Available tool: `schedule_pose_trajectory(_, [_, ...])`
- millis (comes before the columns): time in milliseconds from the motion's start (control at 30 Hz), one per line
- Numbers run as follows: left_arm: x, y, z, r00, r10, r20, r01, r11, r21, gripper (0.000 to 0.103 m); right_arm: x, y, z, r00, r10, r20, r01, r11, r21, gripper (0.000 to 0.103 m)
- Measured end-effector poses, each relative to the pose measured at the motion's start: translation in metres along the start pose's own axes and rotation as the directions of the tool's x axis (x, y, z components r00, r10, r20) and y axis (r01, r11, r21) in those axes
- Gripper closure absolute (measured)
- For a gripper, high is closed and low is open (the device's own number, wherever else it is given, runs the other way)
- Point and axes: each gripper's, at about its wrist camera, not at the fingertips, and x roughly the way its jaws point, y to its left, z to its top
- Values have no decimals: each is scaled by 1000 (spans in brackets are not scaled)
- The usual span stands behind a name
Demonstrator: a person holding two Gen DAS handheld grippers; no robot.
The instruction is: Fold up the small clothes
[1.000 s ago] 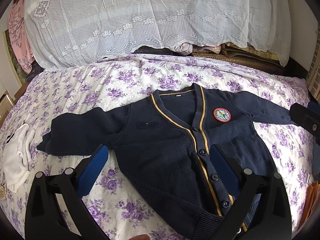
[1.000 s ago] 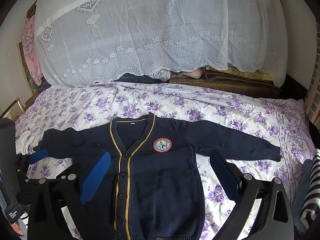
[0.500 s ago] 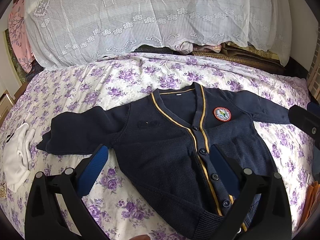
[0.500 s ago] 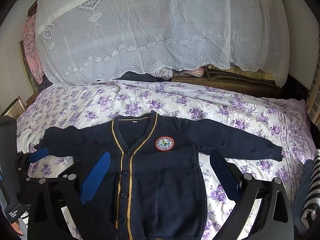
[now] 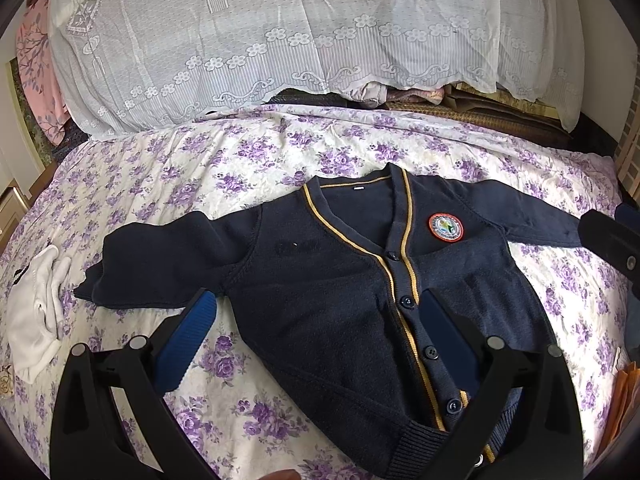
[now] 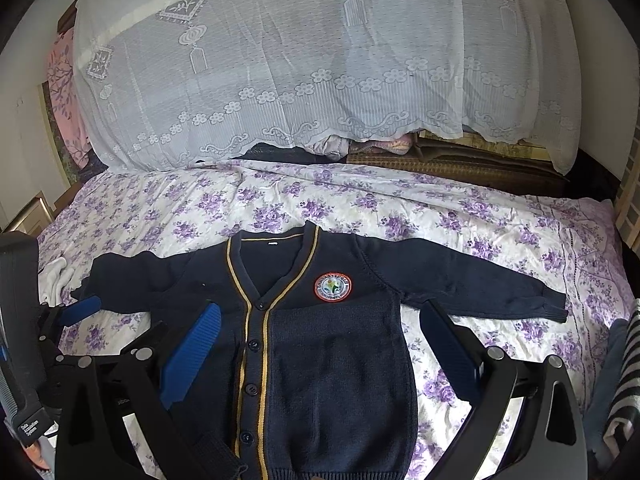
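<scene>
The navy cardigan lies flat and buttoned in the middle of the flowery bed sheet, its hem at the near edge and both sleeves spread out, likely so each side can be folded in. The left gripper and the right gripper hang above it with fingers wide apart, holding nothing (no fold is started yet). Only the right view shows the whole far sleeve cuff and some striped cloth at the sheet's right edge, while the left view shows the white cloth by the left edge best.
</scene>
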Motion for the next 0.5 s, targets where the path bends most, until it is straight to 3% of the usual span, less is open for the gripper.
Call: schedule_pose_trajectory(500, [1, 6, -6, 1000, -8, -20, 8, 1000, -8, 5, 5, 4, -3, 1000, 2, -18, -3, 1000, -14, 3])
